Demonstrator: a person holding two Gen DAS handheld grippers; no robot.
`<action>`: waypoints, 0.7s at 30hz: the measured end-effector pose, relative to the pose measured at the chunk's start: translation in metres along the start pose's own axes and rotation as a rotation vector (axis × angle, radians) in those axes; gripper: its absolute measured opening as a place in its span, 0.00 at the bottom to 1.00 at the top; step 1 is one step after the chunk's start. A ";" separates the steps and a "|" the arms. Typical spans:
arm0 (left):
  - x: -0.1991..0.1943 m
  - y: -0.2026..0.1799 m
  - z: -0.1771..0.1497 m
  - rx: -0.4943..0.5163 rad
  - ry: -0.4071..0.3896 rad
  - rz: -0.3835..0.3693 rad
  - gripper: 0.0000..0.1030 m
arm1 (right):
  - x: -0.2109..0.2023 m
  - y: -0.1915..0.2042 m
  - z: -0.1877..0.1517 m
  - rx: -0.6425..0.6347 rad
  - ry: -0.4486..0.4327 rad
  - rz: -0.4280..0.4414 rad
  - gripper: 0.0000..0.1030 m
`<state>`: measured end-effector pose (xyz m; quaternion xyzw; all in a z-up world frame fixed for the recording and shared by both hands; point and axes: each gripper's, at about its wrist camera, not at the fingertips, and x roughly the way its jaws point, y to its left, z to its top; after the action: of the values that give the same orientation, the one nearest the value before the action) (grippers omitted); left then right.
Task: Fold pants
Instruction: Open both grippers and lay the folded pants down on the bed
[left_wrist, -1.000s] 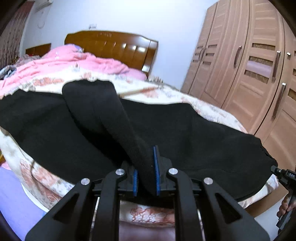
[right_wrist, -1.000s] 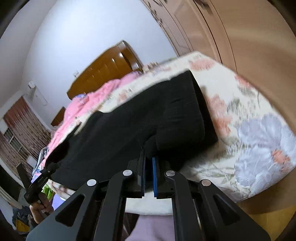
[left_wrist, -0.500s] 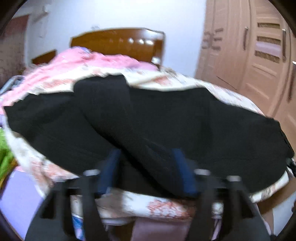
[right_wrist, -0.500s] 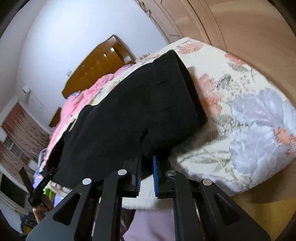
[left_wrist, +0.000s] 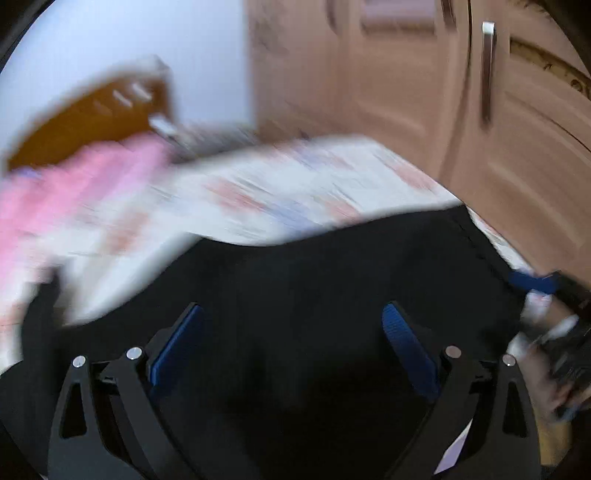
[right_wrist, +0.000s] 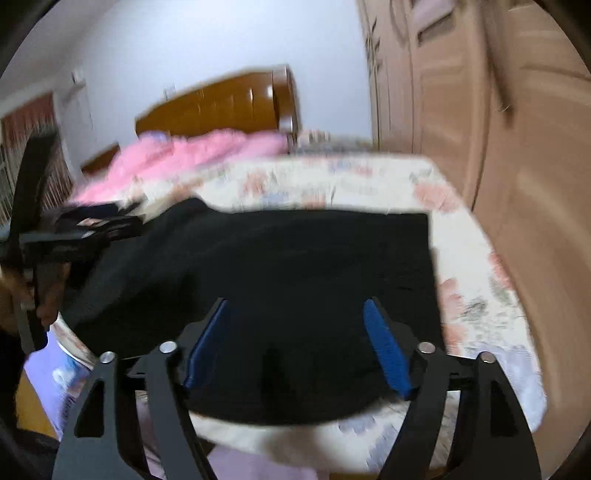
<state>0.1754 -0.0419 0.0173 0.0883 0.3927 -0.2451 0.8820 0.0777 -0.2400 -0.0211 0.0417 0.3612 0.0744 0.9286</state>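
Black fabric pants lie spread flat on your floral bedsheet, near the bed's front edge. Your left gripper hangs over them, jaws opening wide with nothing pinched between its blue pads. Your right gripper is opening too, above the cloth, gripping nothing.

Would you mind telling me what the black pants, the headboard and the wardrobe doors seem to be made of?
The black pants look like a soft, matte knit or fleece: they drape limply with no sheen. The headboard seems to be varnished wood, warm brown with bright glossy highlights. The wardrobe doors look like pale wood or laminate in a satin finish with metal handles; blur leaves the grain unclear.
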 end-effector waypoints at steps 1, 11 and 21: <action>0.027 -0.002 0.012 -0.010 0.048 -0.044 0.92 | 0.012 -0.004 -0.001 0.006 0.027 -0.021 0.72; 0.130 0.019 0.052 -0.042 0.118 0.050 0.99 | 0.016 -0.011 -0.019 -0.075 -0.001 -0.057 0.73; 0.072 -0.016 0.064 0.010 -0.082 0.101 0.98 | 0.002 -0.012 -0.012 -0.047 -0.033 -0.026 0.76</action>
<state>0.2504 -0.1047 0.0081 0.1024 0.3499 -0.2060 0.9081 0.0723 -0.2517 -0.0322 0.0163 0.3447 0.0698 0.9360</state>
